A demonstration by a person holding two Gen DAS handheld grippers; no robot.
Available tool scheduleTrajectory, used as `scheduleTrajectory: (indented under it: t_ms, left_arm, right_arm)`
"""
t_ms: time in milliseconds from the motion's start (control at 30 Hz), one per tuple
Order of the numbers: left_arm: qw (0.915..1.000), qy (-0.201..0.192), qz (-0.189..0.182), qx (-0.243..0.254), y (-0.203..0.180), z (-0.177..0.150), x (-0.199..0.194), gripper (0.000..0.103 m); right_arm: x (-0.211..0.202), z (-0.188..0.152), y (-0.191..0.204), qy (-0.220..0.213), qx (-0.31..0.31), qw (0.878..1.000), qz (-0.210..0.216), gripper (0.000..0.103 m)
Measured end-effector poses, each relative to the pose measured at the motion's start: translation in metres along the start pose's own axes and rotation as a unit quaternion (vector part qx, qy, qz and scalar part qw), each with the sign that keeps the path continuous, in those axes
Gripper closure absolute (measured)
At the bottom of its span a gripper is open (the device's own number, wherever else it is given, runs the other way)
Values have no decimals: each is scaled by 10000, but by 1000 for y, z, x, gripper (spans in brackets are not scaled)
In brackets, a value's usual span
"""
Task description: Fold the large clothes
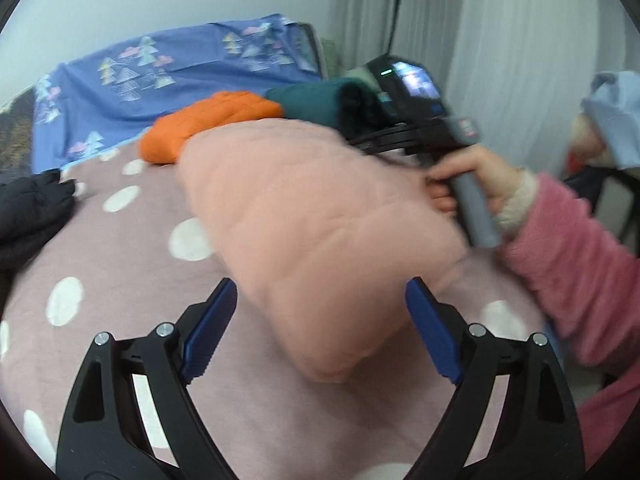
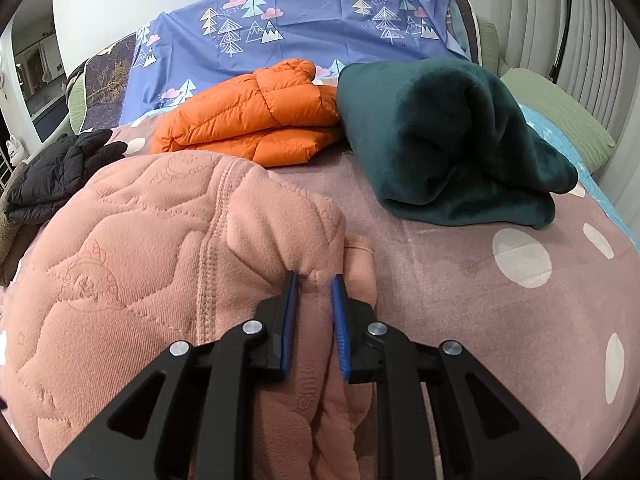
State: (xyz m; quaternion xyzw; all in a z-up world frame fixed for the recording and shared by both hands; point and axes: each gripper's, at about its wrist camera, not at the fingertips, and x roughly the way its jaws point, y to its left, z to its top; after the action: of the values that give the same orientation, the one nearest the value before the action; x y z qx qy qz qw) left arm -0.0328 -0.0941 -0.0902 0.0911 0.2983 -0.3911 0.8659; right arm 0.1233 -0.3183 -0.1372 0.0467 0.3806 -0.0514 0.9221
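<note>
A pink quilted garment (image 1: 312,216) lies on the dotted mauve bedsheet (image 1: 120,264). In the right wrist view the same garment (image 2: 132,264) fills the lower left. My right gripper (image 2: 314,284) is shut on a bunched fold of its edge, with fabric between the blue pads. In the left wrist view the right gripper's body (image 1: 416,136) sits at the garment's far right side, held by a hand. My left gripper (image 1: 318,296) is open, its blue pads on either side of the garment's near end, not clamping it.
A folded orange puffer jacket (image 2: 256,116) and a dark green fleece bundle (image 2: 452,140) lie further back. A black puffer jacket (image 2: 60,168) lies at the left edge. A blue tree-print sheet (image 2: 304,28) covers the backrest. Curtains (image 1: 500,40) hang at right.
</note>
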Motion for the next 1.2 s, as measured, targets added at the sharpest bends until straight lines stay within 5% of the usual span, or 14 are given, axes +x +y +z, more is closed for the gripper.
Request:
scheduleTrajectory:
  t_ms: [133,267,367,633,767,833,1033,1200]
  left_arm:
    - [9916,458,691,995,-27,-20,25,12]
    - [9855,711,1320,797,-14,-33,57,11]
    - [9925,676,1007,168,5,-31,61,10]
    - [9902,1081,795,-387,31,-42,62,10]
    - [9898,1116,880,78,7,-39,36,21]
    - [9928,1018,592,223,0,-32,12,24]
    - [9996,35,121,232,4,26,-36,25]
    - [9997,-129,209,-82,31,87,19,37]
  right_arm:
    - [0,0,1,9,-12,10000,-22,86]
    - [0,0,0,-5,10,10000,-4,85]
    - [1,0,1,1,5,10000,-6,84]
    - [1,-2,1,-60,-28,10000,-68,78]
    - [1,-4,-1,-53,49,10000,27,78]
    - [0,-4,-1,-64,60,10000,36,78]
    - [-1,-4,-3,-85,56,9999,16,77]
    - [-3,-5,-5,-102,87,9999,53,77]
